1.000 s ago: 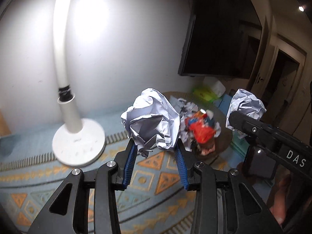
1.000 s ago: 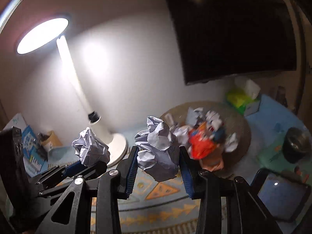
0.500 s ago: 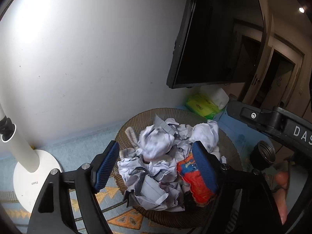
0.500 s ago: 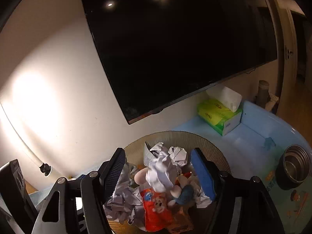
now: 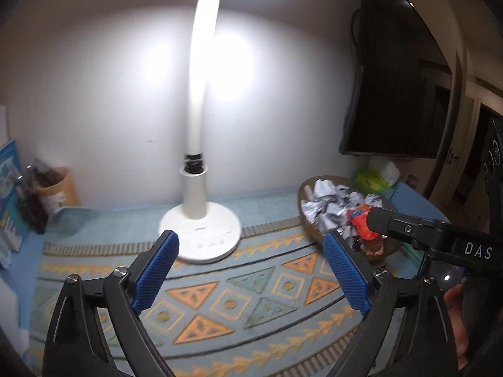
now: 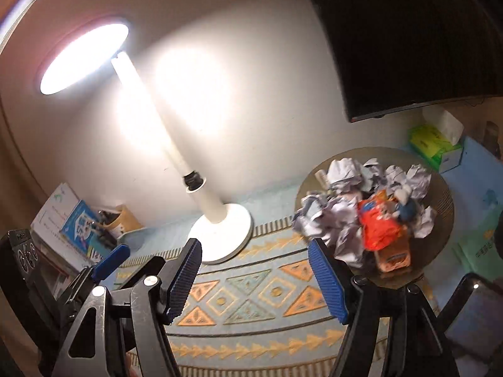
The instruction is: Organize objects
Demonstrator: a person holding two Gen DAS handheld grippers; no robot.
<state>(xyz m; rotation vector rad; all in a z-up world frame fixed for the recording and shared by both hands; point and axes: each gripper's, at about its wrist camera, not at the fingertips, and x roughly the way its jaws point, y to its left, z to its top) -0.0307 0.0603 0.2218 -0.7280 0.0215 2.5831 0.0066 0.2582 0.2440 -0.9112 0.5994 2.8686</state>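
Your left gripper (image 5: 250, 270) stands with its jaws opening wide and nothing between the blue pads (image 5: 155, 270); a second ago it pinched a crumpled paper ball. Your right gripper (image 6: 254, 278) is likewise opening and holds nothing, where it too clamped a paper ball a second ago. Both grippers now hover over the patterned mat (image 5: 239, 295), and both views have swung back from the basket to the lamp.

Beyond the mat stands the white lamp base (image 6: 221, 234), lit, against the wall.

To the right of the lamp, the round woven basket (image 6: 443, 194) holds the crumpled paper balls (image 6: 342, 169) in a heap, together with an orange-red wrapper (image 6: 378, 224). Behind the basket, near the wall, a green tissue box (image 6: 435, 143) has a white tissue standing out of its top.
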